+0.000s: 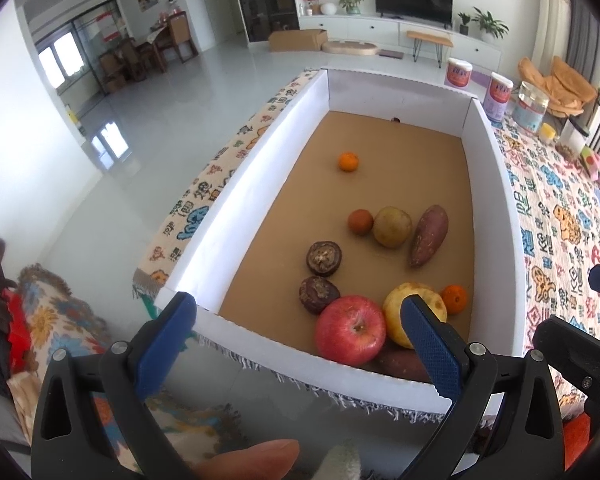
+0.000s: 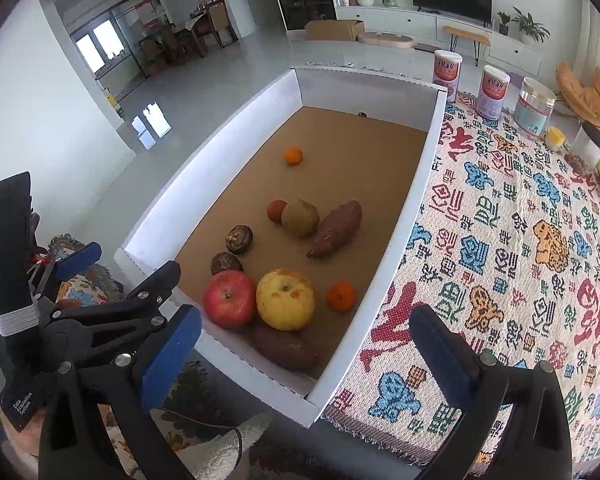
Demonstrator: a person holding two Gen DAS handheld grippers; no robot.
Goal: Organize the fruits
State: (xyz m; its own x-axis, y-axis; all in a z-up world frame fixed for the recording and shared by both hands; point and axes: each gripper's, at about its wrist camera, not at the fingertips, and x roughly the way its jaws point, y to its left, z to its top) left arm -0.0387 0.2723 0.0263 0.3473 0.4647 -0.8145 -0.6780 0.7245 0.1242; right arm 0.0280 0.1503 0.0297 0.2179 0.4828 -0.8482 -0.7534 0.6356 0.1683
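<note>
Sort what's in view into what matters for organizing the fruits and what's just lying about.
Job: round red apple, round yellow apple, small orange mandarin, white cardboard tray, open left claw, open right claw.

Lying about: pink-labelled canisters, clear plastic jar, patterned woven tablecloth.

sweet potato (image 1: 404,362) half hidden behind box wall (image 1: 300,354), apple (image 1: 350,330)

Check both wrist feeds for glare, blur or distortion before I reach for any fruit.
Left wrist view: the white box has its left inner wall blown out by daylight, fisheye bows its edges, the fruit stays sharp, and the thumb at the bottom edge is blurred. Right wrist view: window glare lies on the floor, the red apple is crisp, and the corners are vignetted.
</note>
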